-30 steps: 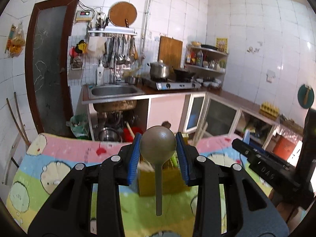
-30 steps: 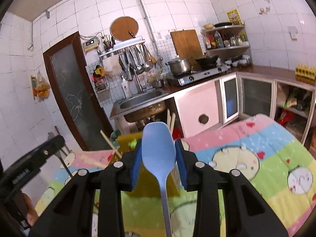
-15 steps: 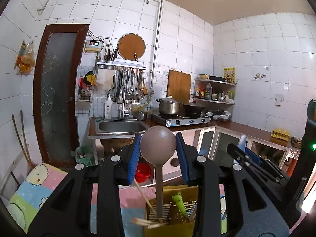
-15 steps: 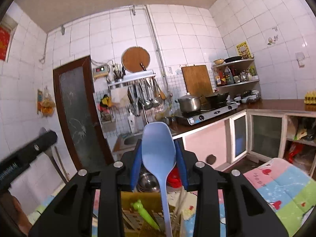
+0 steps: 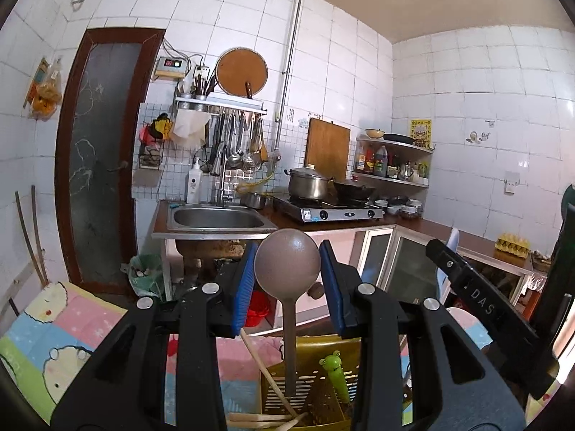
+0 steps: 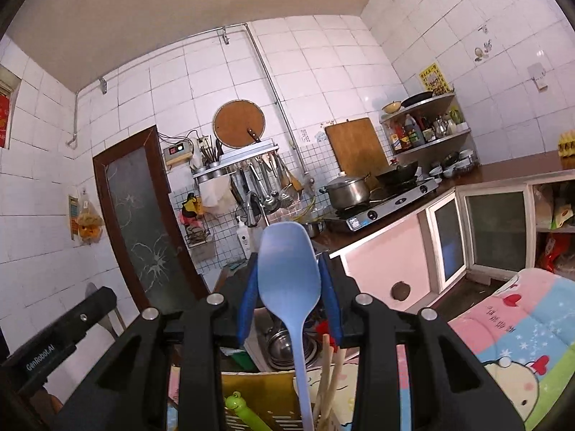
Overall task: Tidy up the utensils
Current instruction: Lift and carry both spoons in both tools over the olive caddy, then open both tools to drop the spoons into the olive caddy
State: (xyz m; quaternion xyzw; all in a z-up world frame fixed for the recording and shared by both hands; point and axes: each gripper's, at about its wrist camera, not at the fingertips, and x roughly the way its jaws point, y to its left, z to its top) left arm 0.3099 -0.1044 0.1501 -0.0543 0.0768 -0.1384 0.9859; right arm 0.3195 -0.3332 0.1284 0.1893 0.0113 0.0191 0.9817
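Note:
My left gripper [image 5: 287,283] is shut on a brown spoon [image 5: 287,265], bowl up, its handle hanging down toward a yellow slotted utensil holder [image 5: 309,388] below. The holder has wooden chopsticks [image 5: 266,377] and a green frog-topped utensil [image 5: 336,373] in it. My right gripper [image 6: 289,298] is shut on a light blue spoon [image 6: 289,269], bowl up, its handle reaching down to the same yellow holder [image 6: 269,391], beside chopsticks [image 6: 329,377] and the frog utensil [image 6: 240,406]. The right gripper also shows in the left wrist view [image 5: 478,298].
The holder stands on a table with a pastel cartoon cloth [image 5: 54,344], also in the right wrist view [image 6: 521,330]. Behind are a sink [image 5: 215,219], a stove with a pot [image 5: 311,183], pink cabinets [image 6: 388,251], a dark door [image 5: 97,165] and a wall rack of hanging utensils [image 5: 237,136].
Both grippers tilted upward and moved closer over the holder: the table dropped out of view, the holder now sits at the bottom edge. Each spoon stays gripped.

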